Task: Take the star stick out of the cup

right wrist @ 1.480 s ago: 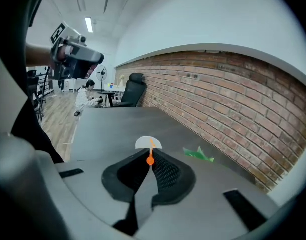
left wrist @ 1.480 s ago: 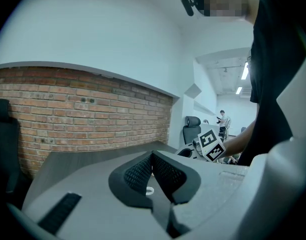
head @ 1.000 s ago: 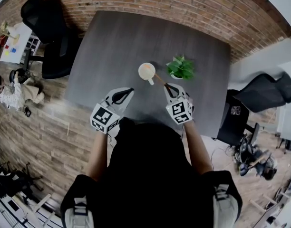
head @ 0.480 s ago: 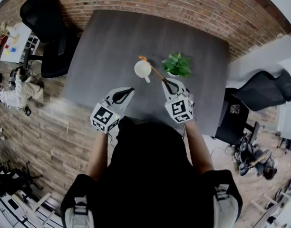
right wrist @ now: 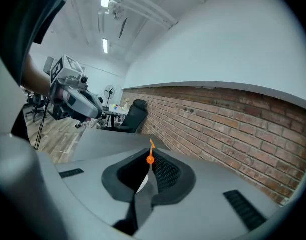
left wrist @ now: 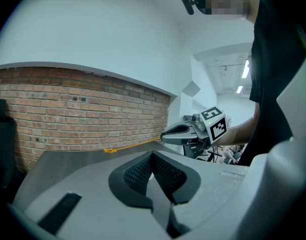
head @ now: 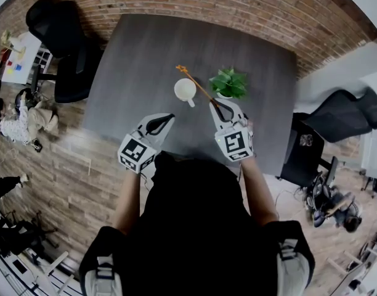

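Note:
A white cup [head: 185,90] stands on the dark grey table [head: 139,54]. My right gripper [head: 219,110] is shut on the lower end of the orange star stick [head: 198,86]. The stick slants up and to the left past the cup's rim, and its star [head: 179,69] hangs beyond the cup's far side. In the right gripper view the stick [right wrist: 151,151] pokes out between the shut fingers. The left gripper view shows the stick [left wrist: 130,146] held by the right gripper [left wrist: 168,133]. My left gripper [head: 169,117] is shut on nothing, near-left of the cup.
A small green potted plant [head: 230,84] stands just right of the cup, close to the right gripper. A brick wall [head: 225,5] runs behind the table. Black office chairs stand at the left [head: 62,48] and right [head: 342,119].
The right gripper has drawn the stick up out of the cup; the star end, hidden inside the cup before, now shows beyond the rim. The left gripper has stayed put.

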`<state>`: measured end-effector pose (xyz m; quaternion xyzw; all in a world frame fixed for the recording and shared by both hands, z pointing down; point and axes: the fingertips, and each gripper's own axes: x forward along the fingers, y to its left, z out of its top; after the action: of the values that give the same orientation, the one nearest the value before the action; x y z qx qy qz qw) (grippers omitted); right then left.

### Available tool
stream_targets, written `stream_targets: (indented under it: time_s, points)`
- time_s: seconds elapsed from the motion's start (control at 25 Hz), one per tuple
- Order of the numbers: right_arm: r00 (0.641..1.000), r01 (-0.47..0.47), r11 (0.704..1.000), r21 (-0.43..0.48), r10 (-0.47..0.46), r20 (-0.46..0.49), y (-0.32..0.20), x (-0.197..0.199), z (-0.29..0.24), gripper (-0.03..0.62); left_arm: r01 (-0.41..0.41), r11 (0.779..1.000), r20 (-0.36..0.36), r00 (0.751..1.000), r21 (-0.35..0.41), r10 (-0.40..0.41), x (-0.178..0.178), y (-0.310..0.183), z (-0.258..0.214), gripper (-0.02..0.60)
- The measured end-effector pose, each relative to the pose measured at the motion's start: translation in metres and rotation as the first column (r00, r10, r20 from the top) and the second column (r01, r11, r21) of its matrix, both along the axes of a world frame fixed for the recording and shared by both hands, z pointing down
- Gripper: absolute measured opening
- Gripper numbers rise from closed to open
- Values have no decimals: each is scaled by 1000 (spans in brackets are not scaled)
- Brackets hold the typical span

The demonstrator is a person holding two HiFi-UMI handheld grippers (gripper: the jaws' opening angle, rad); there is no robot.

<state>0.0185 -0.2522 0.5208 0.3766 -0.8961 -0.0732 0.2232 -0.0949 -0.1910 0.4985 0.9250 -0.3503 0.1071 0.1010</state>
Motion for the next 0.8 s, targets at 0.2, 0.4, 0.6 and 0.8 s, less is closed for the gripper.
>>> stream_targets:
  time_s: [0.2, 0.4, 0.6, 0.8]
  points:
    - [1000, 2, 1000, 23, -2, 28, 2, -1, -10, 15, -3, 1000, 1, 1000, 14, 3, -1, 0, -1, 2]
    - [999, 7, 999, 41, -9, 35, 2, -3, -16, 14, -1, 1000, 7, 1000, 11, 1, -2, 0, 1, 2]
    - [997, 3, 999, 50, -7, 74, 7, -4, -27, 14, 5, 1000, 5, 1000, 15, -5, -4, 4, -1, 2]
    - [996, 2, 998, 64, -8, 83, 10, -4, -36, 14, 9, 1000, 1, 1000, 5, -9, -5, 7, -1, 2]
